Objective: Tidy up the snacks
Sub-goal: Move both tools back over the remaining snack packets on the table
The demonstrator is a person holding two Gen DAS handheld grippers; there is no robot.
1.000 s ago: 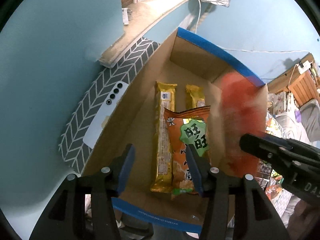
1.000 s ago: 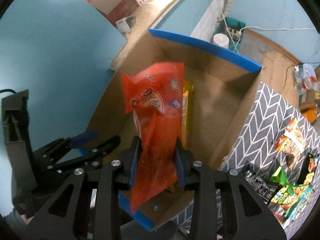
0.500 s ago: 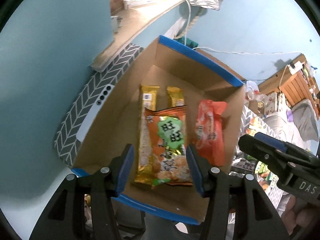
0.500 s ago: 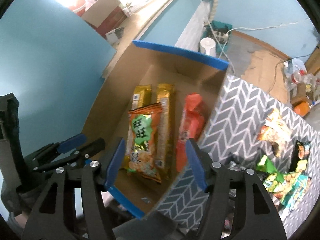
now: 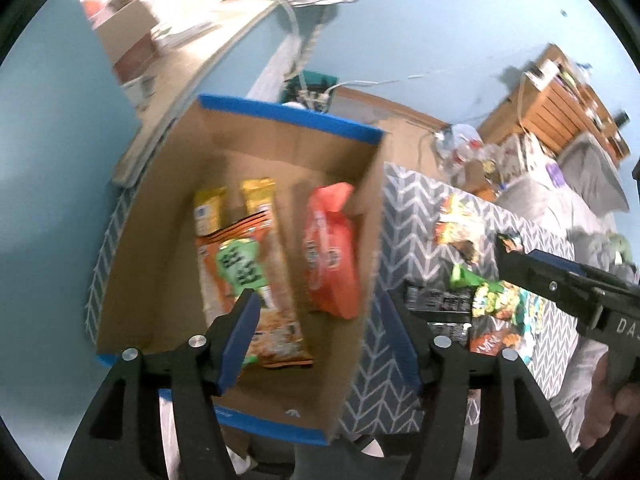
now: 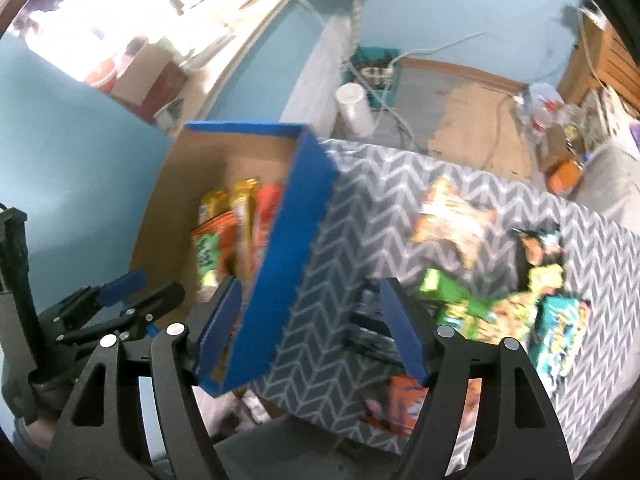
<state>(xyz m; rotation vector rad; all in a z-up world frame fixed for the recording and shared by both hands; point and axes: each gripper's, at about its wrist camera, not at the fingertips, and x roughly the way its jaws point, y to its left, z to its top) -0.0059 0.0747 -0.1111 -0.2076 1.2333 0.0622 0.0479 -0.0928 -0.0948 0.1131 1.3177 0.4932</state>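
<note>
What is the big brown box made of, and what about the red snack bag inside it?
The brown open-top box with blue edges looks like cardboard: dull tan walls with a matte, papery face, and blue tape or print along the rim. The red snack bag looks like thin plastic film: it is glossy, crinkled and pinched at the top, though the blur hides finer detail.

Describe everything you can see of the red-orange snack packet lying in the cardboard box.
The red-orange snack packet is a glossy, soft plastic pouch with a crimped top end and blurred printing on its face. It lies lengthwise on the floor of the cardboard box, against the right-hand wall, apart from the other packets to its left. Neither gripper touches it.
</note>
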